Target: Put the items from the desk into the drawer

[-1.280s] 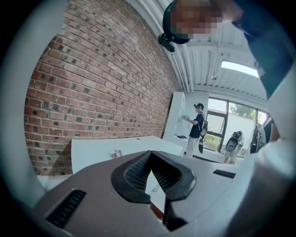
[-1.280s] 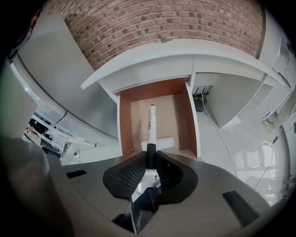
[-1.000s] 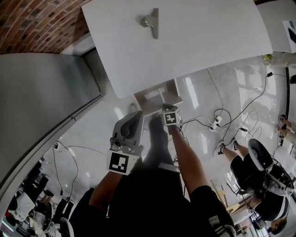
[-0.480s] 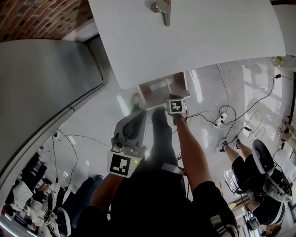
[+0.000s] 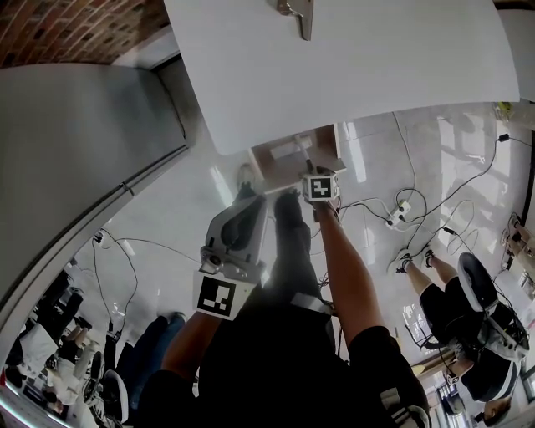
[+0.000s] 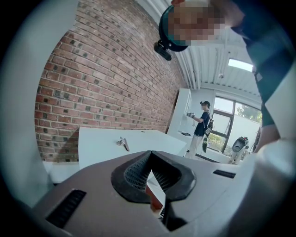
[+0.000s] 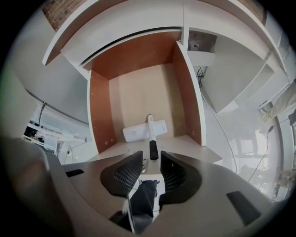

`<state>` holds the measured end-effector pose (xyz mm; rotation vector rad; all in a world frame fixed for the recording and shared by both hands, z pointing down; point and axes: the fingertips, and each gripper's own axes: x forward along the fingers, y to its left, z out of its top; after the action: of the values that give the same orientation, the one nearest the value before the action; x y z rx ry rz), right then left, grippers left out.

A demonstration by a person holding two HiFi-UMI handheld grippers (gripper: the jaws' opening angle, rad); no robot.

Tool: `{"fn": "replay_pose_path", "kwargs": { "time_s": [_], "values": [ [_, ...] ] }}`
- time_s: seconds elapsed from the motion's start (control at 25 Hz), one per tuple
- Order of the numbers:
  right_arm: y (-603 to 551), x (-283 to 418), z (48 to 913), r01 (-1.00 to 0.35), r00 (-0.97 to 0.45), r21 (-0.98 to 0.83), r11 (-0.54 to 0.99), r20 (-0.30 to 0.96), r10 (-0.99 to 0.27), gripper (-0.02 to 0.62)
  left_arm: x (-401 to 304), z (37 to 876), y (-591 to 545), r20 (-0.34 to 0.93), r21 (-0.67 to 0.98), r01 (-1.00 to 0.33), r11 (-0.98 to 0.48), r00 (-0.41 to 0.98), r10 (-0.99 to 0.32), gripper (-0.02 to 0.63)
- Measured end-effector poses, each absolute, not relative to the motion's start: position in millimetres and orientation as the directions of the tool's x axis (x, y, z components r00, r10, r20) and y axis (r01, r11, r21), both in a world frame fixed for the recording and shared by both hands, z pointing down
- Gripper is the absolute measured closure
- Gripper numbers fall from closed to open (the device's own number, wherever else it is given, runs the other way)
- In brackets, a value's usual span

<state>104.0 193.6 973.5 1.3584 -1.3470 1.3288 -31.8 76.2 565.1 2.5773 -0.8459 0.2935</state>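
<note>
A person's right claw [image 7: 151,158] hangs nose-down over the open drawer [image 7: 187,97] below the white worktop [image 5: 376,67]. Its jaws have just been opening and now stand partly apart, gripping nothing. At twelve o'clock from the claw, a white pen with a black end [image 7: 151,135] lies inside the drawer. It rests across a flat white block [image 7: 136,133], and its dark end sits right at the mouth of the jaws with neither pad pressing on it.

The left claw [image 6: 151,155] is held lower and nearly level at about seven o'clock from the right one in the head view. Its tips are brought together and it is empty. A metal clip [image 5: 294,13] remains on the worktop at twelve o'clock, well apart from both claws, so the job looks unfinished.

The risk appears to lie in the withdrawal. With the pen's end so close to the pads, a claw pulled back at an angle could drag or flick the pen. The pen is also propped on the block, so it could roll towards the drawer's front edge and foul the drawer when it is shut. Cables [image 5: 401,209] trail over the floor at three o'clock from the drawer, a snag for feet.
</note>
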Motion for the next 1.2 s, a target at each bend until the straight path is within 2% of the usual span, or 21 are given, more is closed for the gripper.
{"fn": "replay_pose_path", "kwargs": {
  "time_s": [0.2,0.36,0.48,1.0,1.2],
  "values": [
    [195.4,108.4,961.5,-0.984,-0.093,-0.120,-0.131,0.977,-0.189,0.498,-31.8,560.0,81.6,0.307,0.312,-0.596,-0.740,0.800,-0.515,0.606],
    [198.3,108.2,944.3,-0.980,-0.086,-0.125,-0.155,0.968,-0.235,0.566,-33.2,554.6,84.1,0.304,0.311,-0.596,-0.740,0.800,-0.517,0.606],
    [197.0,107.8,930.1,-0.980,-0.074,-0.123,-0.154,0.955,-0.289,0.591,-35.7,548.7,84.0,0.295,0.314,-0.602,-0.734,0.797,-0.527,0.606],
    [163.0,113.4,800.3,-0.986,-0.071,-0.142,-0.084,0.828,-0.556,0.595,-30.4,507.2,86.9,0.217,0.313,-0.603,-0.733,0.797,-0.563,0.606],
    [146.1,109.4,716.8,-0.989,-0.123,-0.143,0.026,0.731,-0.671,0.595,-22.1,487.2,98.7,0.180,0.295,-0.589,-0.752,0.808,-0.562,0.606]
  ]
}}
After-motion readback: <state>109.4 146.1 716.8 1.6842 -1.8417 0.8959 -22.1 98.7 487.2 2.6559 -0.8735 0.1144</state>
